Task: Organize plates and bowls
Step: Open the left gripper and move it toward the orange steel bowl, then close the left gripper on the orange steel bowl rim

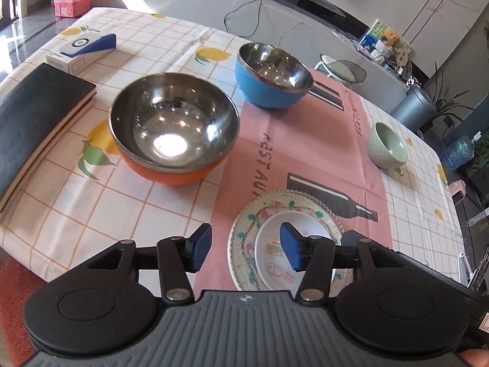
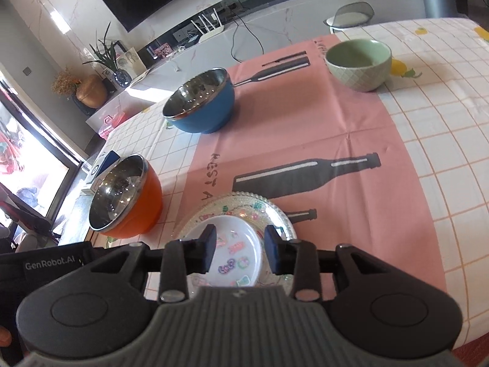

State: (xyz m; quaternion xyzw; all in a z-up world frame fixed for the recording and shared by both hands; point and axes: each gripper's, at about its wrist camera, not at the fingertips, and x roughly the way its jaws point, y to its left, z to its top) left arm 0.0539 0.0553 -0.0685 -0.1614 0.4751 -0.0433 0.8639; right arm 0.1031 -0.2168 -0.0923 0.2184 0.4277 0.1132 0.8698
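Looking through the left wrist cam first: my left gripper (image 1: pixel 246 249) hangs over the near edge of the tabletop (image 1: pixel 45 214) with its jaws wide apart, holding nothing. The one bit of stacking I can call done sits just below it, a small white plate (image 1: pixel 270 244) with cartoon stickers nested on the bigger beaded plate (image 1: pixel 244 235). Everything else is spread out on its own. The orange bowl (image 1: pixel 174 134) is to the left on the lemon-check cloth, the blue bowl (image 1: pixel 273 76) is further back at the edge of the pink mat (image 1: pixel 305 153), and the little green bowl (image 1: pixel 388 145) is off to the right, well apart from both. A dark notebook (image 1: pixel 33 116) and a small blue-and-white box (image 1: pixel 82 49) sit on the far left, not my concern.

Switching to the right wrist cam: my right gripper (image 2: pixel 240 249) hovers right over the same plate stack, jaws apart on either side of the white plate (image 2: pixel 235 253) without clamping it, as far as I can tell. The beaded plate (image 2: pixel 269 208) pokes out underneath. Orange bowl (image 2: pixel 125 195), blue bowl (image 2: pixel 200 101) and green bowl (image 2: pixel 359 62) all stand upright and separate.

So my read: plates look sorted, bowls not started. I'd guess three bowls are left to nest, and the two steel-lined ones should go together easily.
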